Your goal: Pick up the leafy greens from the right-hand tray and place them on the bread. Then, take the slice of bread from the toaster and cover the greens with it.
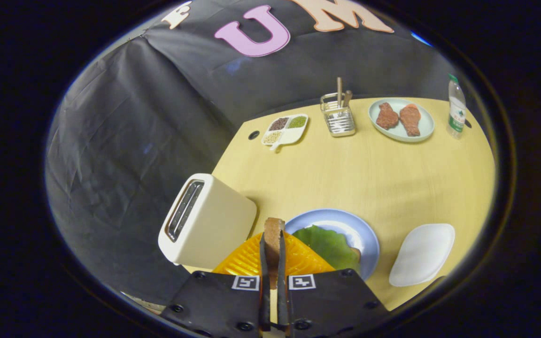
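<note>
While the gripper [273, 249] pinches the bread slice [274, 234] edge-on between both fingers, above the table's near edge, the greens [329, 245] lie on the blue plate [367, 234] just ahead. A tilted release could drop the slice off-centre, beside the toaster [214, 230].

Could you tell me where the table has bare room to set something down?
The widest bare patch lies between the blue plate and the far utensil holder and meat plate. It is crowded near the gripper, shut on the bread slice: toaster, orange mat, white tray.
</note>
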A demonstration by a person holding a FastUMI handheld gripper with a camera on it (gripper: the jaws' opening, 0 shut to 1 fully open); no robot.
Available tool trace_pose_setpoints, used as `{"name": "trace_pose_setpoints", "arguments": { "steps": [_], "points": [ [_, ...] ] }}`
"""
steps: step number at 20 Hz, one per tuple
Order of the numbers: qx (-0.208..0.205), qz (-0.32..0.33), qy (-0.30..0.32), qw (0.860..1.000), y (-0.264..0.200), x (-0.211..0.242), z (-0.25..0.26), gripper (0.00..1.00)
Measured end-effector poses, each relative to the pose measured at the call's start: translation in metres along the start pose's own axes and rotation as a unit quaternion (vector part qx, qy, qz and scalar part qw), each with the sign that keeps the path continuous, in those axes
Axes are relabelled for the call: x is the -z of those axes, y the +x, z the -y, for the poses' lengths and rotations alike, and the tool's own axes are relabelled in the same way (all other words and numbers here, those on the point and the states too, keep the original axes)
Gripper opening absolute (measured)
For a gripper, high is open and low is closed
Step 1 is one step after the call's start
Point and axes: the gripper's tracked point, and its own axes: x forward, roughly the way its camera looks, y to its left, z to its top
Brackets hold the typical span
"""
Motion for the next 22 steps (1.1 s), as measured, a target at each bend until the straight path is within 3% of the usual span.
{"name": "trace_pose_setpoints", "arguments": {
  "steps": [6, 15, 19, 22],
  "points": [
    [0.02, -0.016, 0.009, 1.0, 0.007, 0.017, 0.035, 0.09],
    [0.059, -0.034, -0.002, 0.998, 0.011, 0.033, 0.084, 0.24],
    [0.08, -0.047, -0.032, 0.995, 0.012, 0.041, 0.105, 0.5],
    [0.065, -0.036, -0.04, 0.996, 0.006, 0.038, 0.101, 0.72]
  ]
}}
